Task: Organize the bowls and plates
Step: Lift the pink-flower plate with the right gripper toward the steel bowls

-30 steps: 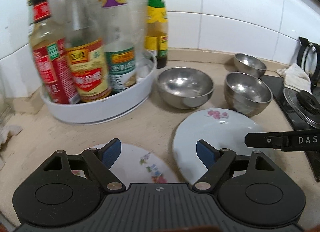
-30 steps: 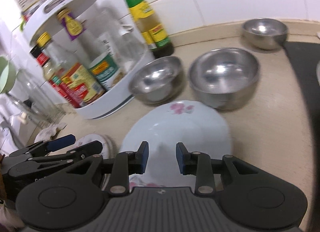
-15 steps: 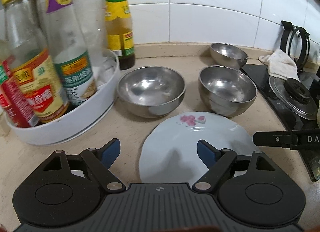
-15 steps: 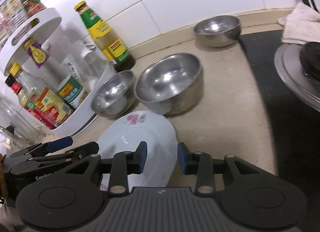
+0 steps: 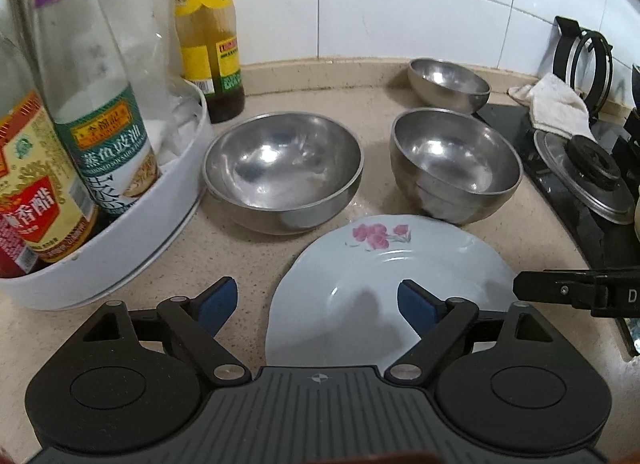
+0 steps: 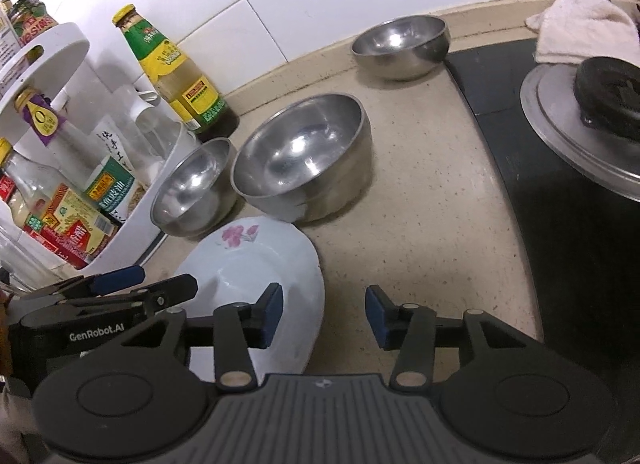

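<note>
A white plate (image 5: 384, 276) with pink flowers lies on the beige counter, below my left gripper (image 5: 318, 304). Its jaws are wide and still opening, with the plate's left rim between them and untouched. My right gripper (image 6: 324, 316) hovers at the plate's (image 6: 256, 260) right edge. Its jaws are opening, the left pad over the rim and only bare counter in the gap. Behind the plate stand a wide steel bowl (image 5: 284, 168), a deeper steel bowl (image 5: 456, 164) that looks stacked, and a small steel bowl (image 5: 448, 82) by the wall. The left gripper (image 6: 156, 284) also shows in the right wrist view.
A white two-tier rack (image 5: 120, 240) of sauce bottles stands at the left, with a green-labelled bottle (image 5: 208, 32) behind it. To the right is a black glass hob (image 6: 560, 184) with a pot lid (image 6: 588, 124) and a white cloth (image 6: 588, 28).
My left gripper has moved right, from a small flowered plate to the pink-flowered plate. The right gripper has shifted right to the plate's edge and its jaws have spread wider.
</note>
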### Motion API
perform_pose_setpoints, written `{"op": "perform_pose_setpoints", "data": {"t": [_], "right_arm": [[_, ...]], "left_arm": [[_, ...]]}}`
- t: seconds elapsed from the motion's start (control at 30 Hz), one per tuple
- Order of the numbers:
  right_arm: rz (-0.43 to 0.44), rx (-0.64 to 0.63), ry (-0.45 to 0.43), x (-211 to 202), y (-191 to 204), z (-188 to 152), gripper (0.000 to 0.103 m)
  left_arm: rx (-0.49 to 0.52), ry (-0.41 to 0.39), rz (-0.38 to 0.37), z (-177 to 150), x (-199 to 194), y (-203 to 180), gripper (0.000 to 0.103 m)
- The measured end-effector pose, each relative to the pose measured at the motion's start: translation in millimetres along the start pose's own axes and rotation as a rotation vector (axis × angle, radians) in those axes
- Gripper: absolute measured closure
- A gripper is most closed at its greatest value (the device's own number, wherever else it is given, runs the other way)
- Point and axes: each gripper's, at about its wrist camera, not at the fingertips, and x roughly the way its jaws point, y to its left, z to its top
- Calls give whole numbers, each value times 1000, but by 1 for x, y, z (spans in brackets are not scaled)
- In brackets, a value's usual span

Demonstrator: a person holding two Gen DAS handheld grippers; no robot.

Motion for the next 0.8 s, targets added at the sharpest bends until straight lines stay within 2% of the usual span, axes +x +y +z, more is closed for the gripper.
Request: {"op": "perform_pose_setpoints", "data": {"t": [0.4,0.53,0.8], "right_arm": [[24,9,26,6,4,-4,59],[37,3,28,6,7,-7,59],[39,-20,39,6,13,-10,59]], "left_arm": [[-4,97,-39,4,27,8,11],[-29,119,-79,7,33,13,10],[6,115,-115,6,34,14,7]]}}
